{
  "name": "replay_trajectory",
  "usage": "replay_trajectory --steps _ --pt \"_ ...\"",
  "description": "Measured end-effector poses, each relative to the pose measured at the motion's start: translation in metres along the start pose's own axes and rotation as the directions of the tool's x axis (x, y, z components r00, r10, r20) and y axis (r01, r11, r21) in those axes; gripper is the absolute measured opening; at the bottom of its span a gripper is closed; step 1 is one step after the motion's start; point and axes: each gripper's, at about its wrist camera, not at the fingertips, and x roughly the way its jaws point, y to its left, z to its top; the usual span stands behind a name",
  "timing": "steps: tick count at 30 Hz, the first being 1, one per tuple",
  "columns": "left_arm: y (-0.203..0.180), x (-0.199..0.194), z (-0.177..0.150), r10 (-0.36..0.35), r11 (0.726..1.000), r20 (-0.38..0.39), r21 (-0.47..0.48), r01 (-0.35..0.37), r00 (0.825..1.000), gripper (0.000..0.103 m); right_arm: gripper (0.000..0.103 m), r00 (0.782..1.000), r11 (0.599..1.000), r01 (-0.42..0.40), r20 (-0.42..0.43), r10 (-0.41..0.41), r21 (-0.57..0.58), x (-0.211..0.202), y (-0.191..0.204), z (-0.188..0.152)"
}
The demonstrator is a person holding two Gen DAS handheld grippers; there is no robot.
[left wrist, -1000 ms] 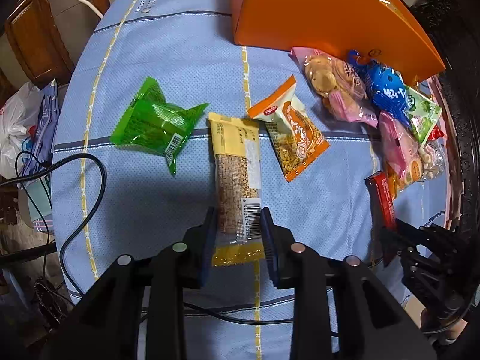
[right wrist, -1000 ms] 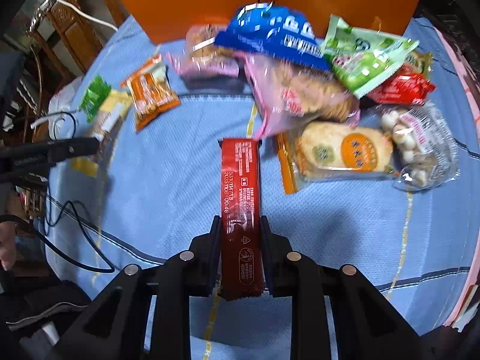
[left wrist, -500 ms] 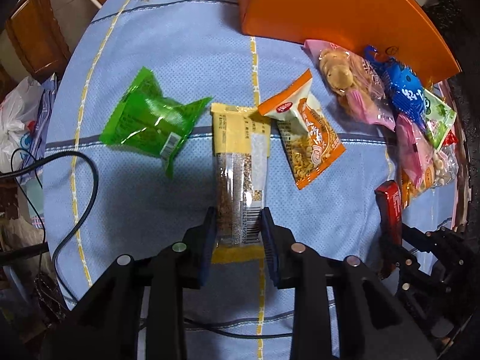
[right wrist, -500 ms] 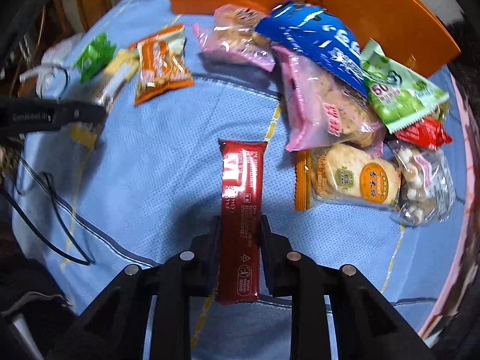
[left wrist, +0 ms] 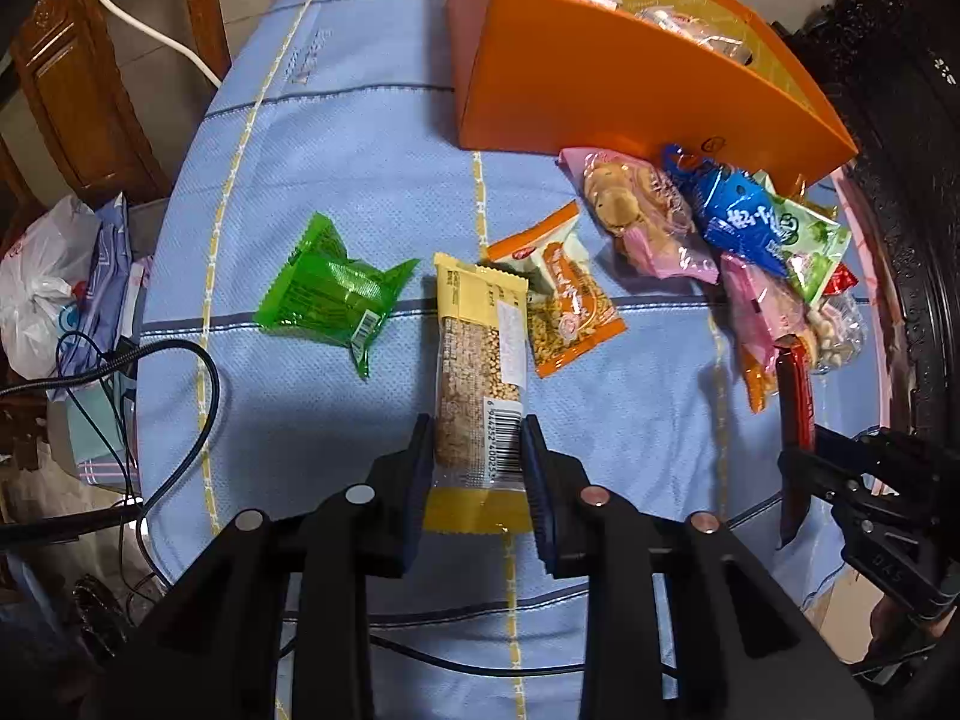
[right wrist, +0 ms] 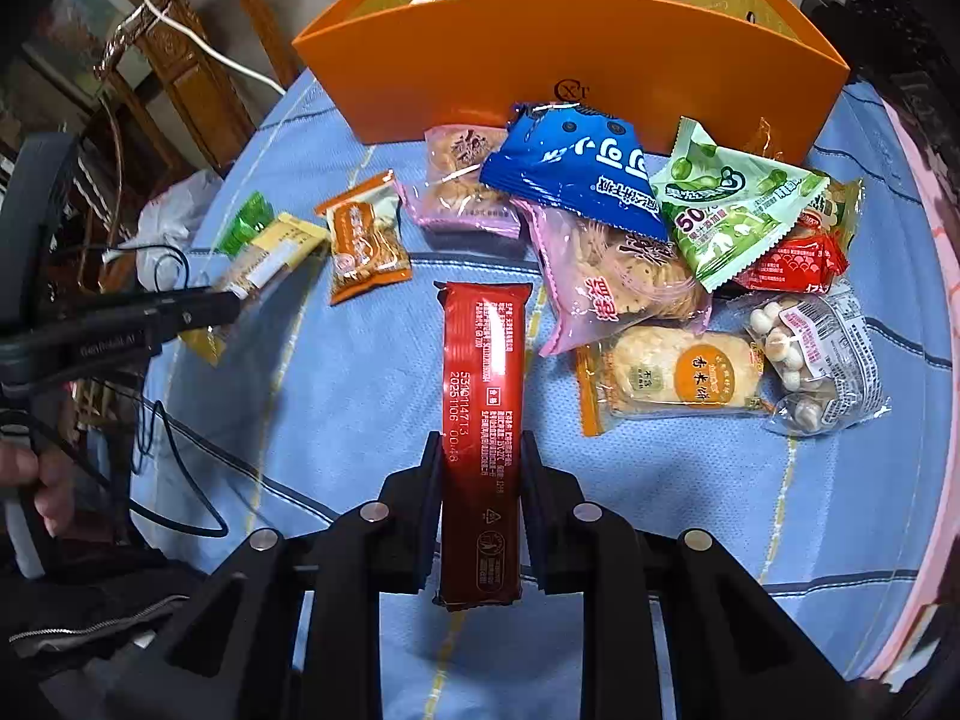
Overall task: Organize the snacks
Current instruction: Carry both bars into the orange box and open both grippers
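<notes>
My left gripper point(left wrist: 477, 450) is shut on a yellow grain bar point(left wrist: 477, 360), held above the blue tablecloth point(left wrist: 336, 138). My right gripper point(right wrist: 480, 468) is shut on a long red bar point(right wrist: 483, 396), also lifted off the cloth. An open orange box point(right wrist: 540, 60) stands at the back with some packets inside. In front of it lies a heap of snacks: a blue bag point(right wrist: 576, 171), a green-and-white bag point(right wrist: 729, 204), pink cracker packs point(right wrist: 612, 276) and a round-cake pack point(right wrist: 672, 375). A green packet point(left wrist: 333, 294) and an orange packet point(left wrist: 564, 300) lie near the yellow bar.
A black cable point(left wrist: 180, 396) trails over the table's left edge. Wooden chairs point(left wrist: 78, 78) and plastic bags point(left wrist: 42, 288) stand beyond that edge. Dark carved furniture point(left wrist: 900, 120) lines the right side. A hand point(right wrist: 36, 480) holds the left tool.
Both grippers have risen with their bars still gripped. The table looks farther off, and the inside of the orange box has come into view.
</notes>
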Motion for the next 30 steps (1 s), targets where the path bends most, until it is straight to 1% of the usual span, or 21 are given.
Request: replay_trajectory --steps 4,6,10,13,14,17,19,21,23,25,26,27,28,29,30 --pt "-0.001 -0.020 0.002 0.017 1.000 0.060 0.012 -0.018 0.998 0.028 0.024 0.999 1.000 -0.025 0.042 0.025 0.004 -0.018 0.002 0.002" --pt "-0.002 -0.033 0.006 0.025 1.000 0.108 0.016 -0.027 0.994 0.028 0.024 0.997 0.999 -0.040 0.072 0.039 0.008 -0.025 0.002 0.006" --pt "-0.010 -0.056 0.019 0.029 0.998 0.185 0.042 -0.037 0.982 0.028 0.024 0.988 0.999 -0.042 0.148 0.043 -0.004 -0.050 -0.001 0.025" --pt "-0.022 -0.073 0.037 0.021 0.996 0.241 0.082 -0.042 0.970 0.028 0.024 0.976 1.000 -0.026 0.214 0.027 -0.008 -0.070 -0.006 0.048" --pt "-0.029 -0.080 0.046 0.017 0.994 0.265 0.103 -0.046 0.964 0.028 0.024 0.970 1.000 -0.019 0.243 0.019 -0.002 -0.078 -0.011 0.060" --pt "-0.046 -0.094 0.070 -0.002 0.990 0.308 0.133 -0.041 0.951 0.028 0.024 0.955 1.000 0.001 0.296 -0.005 0.014 -0.089 -0.025 0.089" --pt "-0.060 -0.100 0.096 -0.024 0.988 0.339 0.152 -0.029 0.940 0.028 0.024 0.947 0.999 0.014 0.322 -0.023 0.029 -0.092 -0.033 0.111" --pt "-0.075 -0.100 0.121 -0.027 0.986 0.359 0.163 -0.034 0.933 0.028 0.024 0.940 0.998 0.029 0.337 -0.044 0.048 -0.093 -0.044 0.139" --pt "-0.090 -0.093 0.155 -0.041 0.985 0.360 0.169 -0.021 0.932 0.028 0.024 0.937 0.997 0.042 0.344 -0.063 0.070 -0.086 -0.057 0.168" --pt "-0.102 -0.082 0.184 -0.059 0.987 0.342 0.160 0.004 0.938 0.028 0.025 0.937 0.995 0.036 0.343 -0.064 0.089 -0.079 -0.068 0.191" --pt "-0.105 -0.073 0.200 -0.070 0.989 0.321 0.147 0.024 0.945 0.028 0.026 0.934 0.994 0.032 0.350 -0.066 0.103 -0.075 -0.075 0.202" --pt "-0.106 -0.067 0.210 -0.072 0.991 0.305 0.128 0.034 0.950 0.034 0.032 0.931 0.992 0.039 0.355 -0.081 0.124 -0.071 -0.082 0.208" --pt "-0.105 -0.060 0.220 -0.057 0.995 0.284 0.094 0.031 0.957 0.058 0.053 0.930 0.987 0.043 0.354 -0.096 0.155 -0.068 -0.090 0.211" --pt "-0.102 -0.057 0.224 -0.041 0.998 0.279 0.065 0.024 0.959 0.071 0.062 0.923 0.980 0.015 0.374 -0.089 0.198 -0.067 -0.101 0.210" --pt "-0.095 -0.055 0.227 -0.027 1.000 0.292 0.015 0.024 0.956 0.092 0.069 0.919 0.979 -0.008 0.387 -0.074 0.205 -0.066 -0.106 0.207"
